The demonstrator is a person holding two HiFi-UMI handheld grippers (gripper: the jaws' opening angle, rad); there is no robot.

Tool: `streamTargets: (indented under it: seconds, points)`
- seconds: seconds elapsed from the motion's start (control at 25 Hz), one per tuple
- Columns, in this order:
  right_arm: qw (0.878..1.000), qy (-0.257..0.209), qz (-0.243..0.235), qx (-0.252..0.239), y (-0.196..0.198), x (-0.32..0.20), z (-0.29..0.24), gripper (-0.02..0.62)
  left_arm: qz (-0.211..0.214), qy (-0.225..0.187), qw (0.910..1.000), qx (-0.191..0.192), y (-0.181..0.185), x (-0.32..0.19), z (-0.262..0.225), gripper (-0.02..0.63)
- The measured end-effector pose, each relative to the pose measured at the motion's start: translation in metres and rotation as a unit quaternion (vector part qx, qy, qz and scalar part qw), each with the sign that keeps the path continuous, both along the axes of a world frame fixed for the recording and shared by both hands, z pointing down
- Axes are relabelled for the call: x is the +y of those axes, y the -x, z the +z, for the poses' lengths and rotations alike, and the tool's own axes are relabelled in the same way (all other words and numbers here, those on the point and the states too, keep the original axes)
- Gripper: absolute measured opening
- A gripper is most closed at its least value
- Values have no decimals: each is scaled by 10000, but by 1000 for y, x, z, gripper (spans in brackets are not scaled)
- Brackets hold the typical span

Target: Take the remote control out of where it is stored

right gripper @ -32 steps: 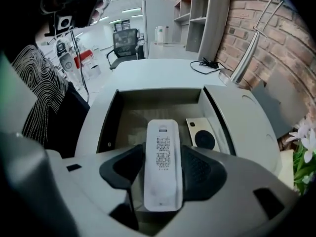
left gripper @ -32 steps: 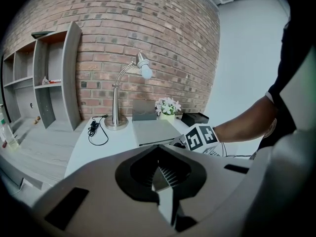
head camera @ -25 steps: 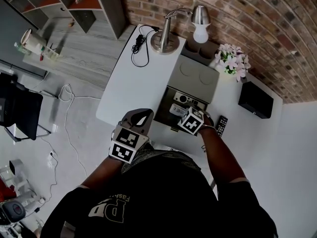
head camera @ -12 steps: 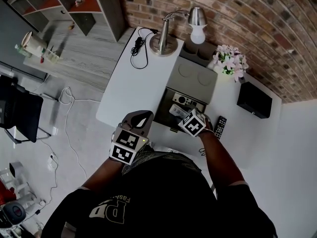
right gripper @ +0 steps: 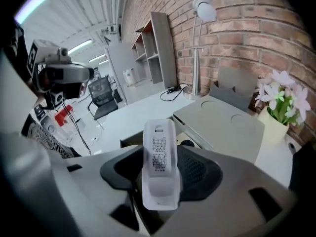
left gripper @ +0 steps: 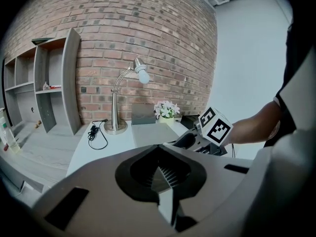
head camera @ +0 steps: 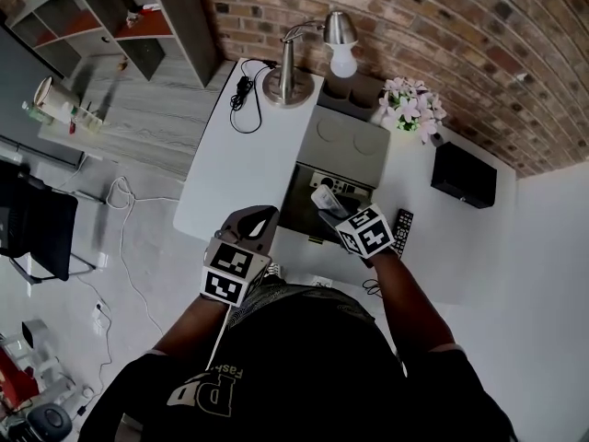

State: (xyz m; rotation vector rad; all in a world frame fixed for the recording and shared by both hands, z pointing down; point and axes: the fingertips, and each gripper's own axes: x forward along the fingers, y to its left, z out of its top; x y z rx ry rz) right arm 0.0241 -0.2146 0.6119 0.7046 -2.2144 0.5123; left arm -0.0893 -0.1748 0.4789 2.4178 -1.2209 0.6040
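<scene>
My right gripper [head camera: 333, 212] is shut on a white remote control [right gripper: 159, 165], which it holds tilted up above the open drawer [head camera: 304, 212]; in the head view the white remote control [head camera: 326, 200] pokes out past the jaws. Its back with a printed label faces the right gripper view. Inside the drawer a grey device [head camera: 337, 188] lies at the far end. A black remote [head camera: 402, 229] rests on the white table right of the drawer. My left gripper [head camera: 256, 223] hovers over the table's near edge, jaws shut with nothing between them.
A silver desk lamp [head camera: 293, 65] with a black cord [head camera: 240, 95] stands at the table's far left. A grey box lid [head camera: 349, 140] lies behind the drawer, flowers [head camera: 407, 106] and a black box [head camera: 464, 175] sit to the right. Brick wall behind, shelves [head camera: 120, 17] at left.
My right gripper has lifted the white remote up out of the drawer and tilted it upward. The left gripper has stayed in place.
</scene>
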Motion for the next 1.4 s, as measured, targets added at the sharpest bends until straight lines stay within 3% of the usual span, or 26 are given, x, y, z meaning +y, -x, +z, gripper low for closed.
streamTargets:
  seconds: [0.36, 0.72, 1.0, 1.4]
  points:
    - [9919, -147, 740, -1023, -13, 7, -58, 221, 210, -116, 9997, -5, -23, 3, -7, 6]
    - [9728, -279, 1372, -1846, -29, 27, -107, 220, 400, -259, 9988, 66, -48, 5, -12, 6]
    - [9662, -461, 1602, -1964, -51, 40, -123, 221, 805, -302, 9963, 24, -81, 6, -13, 6]
    - [9525, -461, 2303, -1938, -109, 52, -112, 221, 1419, -383, 9891, 10, -136, 9, -15, 7]
